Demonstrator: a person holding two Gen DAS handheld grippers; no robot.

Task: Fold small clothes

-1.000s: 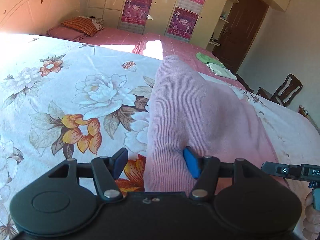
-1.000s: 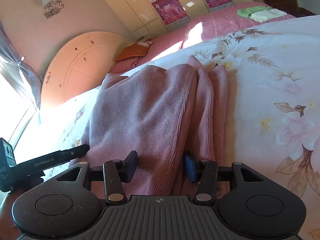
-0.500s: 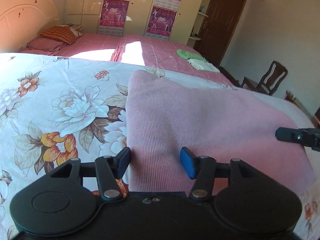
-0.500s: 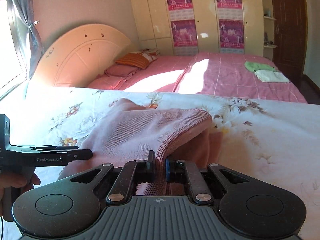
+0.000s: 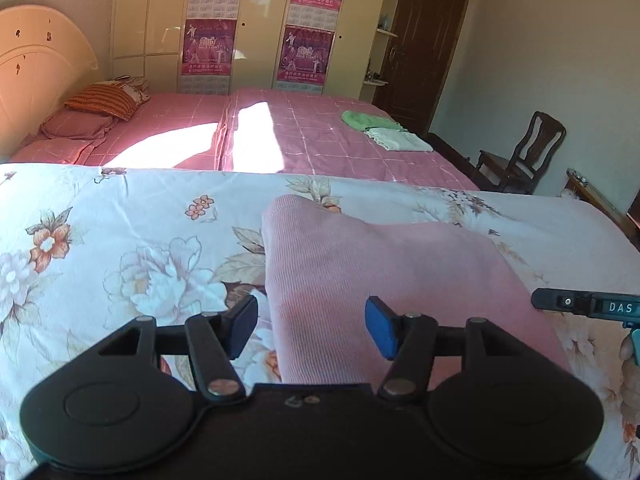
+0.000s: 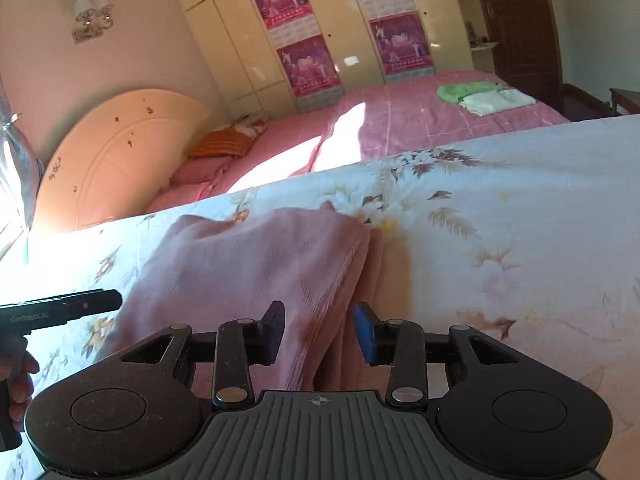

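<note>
Pink knit garment (image 5: 384, 268) is lying folded over on the floral bedspread (image 5: 120, 240) at twelve o'clock from both my claws, left claw (image 5: 310, 326) and right claw (image 6: 320, 332) spreading wide, gripping nothing, so I'm judging only tidying or another fold is remaining.

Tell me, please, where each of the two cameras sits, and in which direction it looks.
Left wrist: on the left gripper, looking over the pink garment toward the wardrobe; the right gripper's tip shows at the right edge.
Right wrist: on the right gripper, over the garment's right edge, facing the headboard; the left gripper's tip and the left hand show.
Shared: garment, floral sheet, green cloth.
</note>
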